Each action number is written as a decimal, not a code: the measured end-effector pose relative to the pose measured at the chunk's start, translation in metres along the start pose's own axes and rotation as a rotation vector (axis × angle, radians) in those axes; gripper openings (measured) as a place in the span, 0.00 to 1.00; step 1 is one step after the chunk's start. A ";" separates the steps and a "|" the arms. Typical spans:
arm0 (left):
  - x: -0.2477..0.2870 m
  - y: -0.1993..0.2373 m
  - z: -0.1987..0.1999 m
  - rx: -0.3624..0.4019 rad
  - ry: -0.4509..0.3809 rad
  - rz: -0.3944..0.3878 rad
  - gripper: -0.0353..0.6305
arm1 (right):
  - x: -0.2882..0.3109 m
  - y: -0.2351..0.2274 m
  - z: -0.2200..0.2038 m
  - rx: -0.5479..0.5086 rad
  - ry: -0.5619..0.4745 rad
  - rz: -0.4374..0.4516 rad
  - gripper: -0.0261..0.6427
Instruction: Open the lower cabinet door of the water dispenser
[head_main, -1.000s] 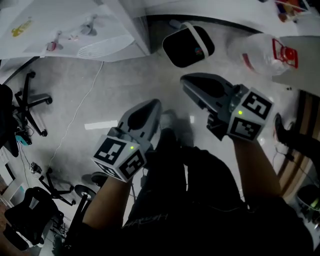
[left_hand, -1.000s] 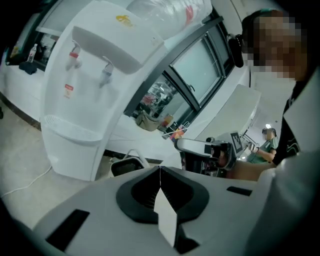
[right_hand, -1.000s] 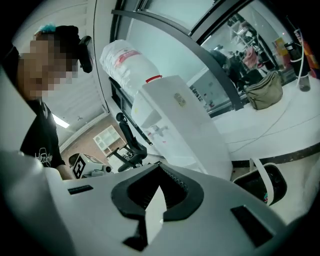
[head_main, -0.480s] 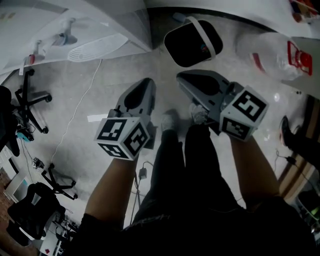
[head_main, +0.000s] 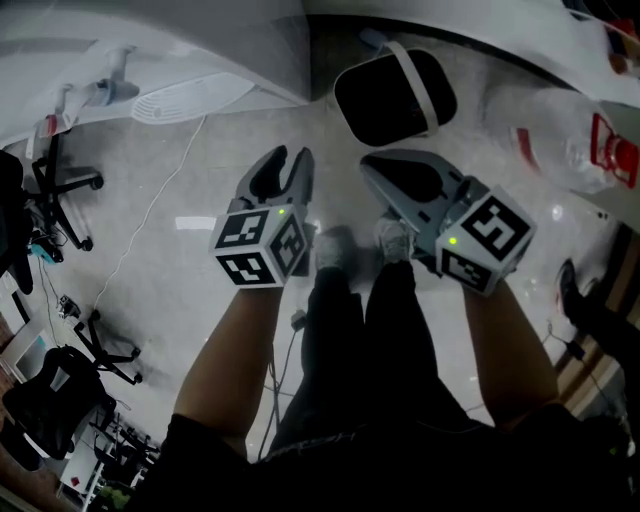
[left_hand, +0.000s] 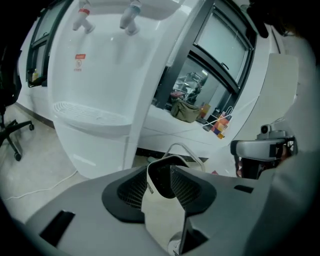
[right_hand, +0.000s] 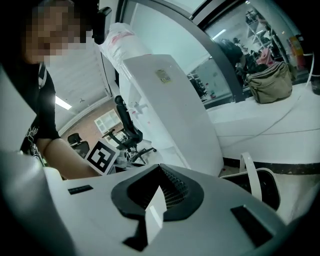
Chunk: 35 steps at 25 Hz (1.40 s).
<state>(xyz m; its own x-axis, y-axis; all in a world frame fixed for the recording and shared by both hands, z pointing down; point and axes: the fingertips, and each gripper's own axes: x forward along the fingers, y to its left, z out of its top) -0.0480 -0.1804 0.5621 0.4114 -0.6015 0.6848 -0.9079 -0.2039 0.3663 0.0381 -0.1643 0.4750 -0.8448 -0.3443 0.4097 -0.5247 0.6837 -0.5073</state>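
The white water dispenser (left_hand: 105, 65) fills the left of the left gripper view, with two taps at its top, a drip tray (left_hand: 90, 114) and the lower cabinet front (left_hand: 92, 147) below it. In the head view the dispenser (head_main: 190, 50) is at the top left. My left gripper (head_main: 287, 160) points at its base from some way off; its jaws are opening with nothing between them (left_hand: 167, 172). My right gripper (head_main: 372, 163) hangs beside it, shut and empty (right_hand: 157, 197). In the right gripper view the dispenser (right_hand: 170, 110) carries a bottle on top.
A black bin with a white handle (head_main: 395, 90) stands on the floor right of the dispenser. An empty water bottle (head_main: 560, 125) lies at the right. Office chairs (head_main: 60, 185) and a cable (head_main: 150, 215) are at the left. My own legs and shoes are below the grippers.
Both grippers have sunk and tipped downward toward the dispenser's base. The left gripper's jaws, shut before, now stand apart. The right gripper stays shut.
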 end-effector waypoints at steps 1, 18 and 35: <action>0.006 0.002 -0.001 0.000 0.002 0.017 0.25 | -0.001 -0.003 -0.002 -0.013 0.010 0.006 0.06; 0.095 0.060 0.004 -0.110 0.024 0.362 0.38 | -0.026 -0.039 -0.018 0.026 0.096 0.059 0.06; 0.104 0.093 0.023 -0.183 -0.014 0.521 0.40 | -0.027 -0.040 -0.008 0.015 0.091 0.086 0.06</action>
<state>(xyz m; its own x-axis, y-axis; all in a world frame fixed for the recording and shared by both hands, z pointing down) -0.0913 -0.2797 0.6534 -0.0908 -0.5969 0.7971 -0.9616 0.2606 0.0857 0.0829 -0.1769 0.4897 -0.8740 -0.2242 0.4311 -0.4526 0.6985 -0.5543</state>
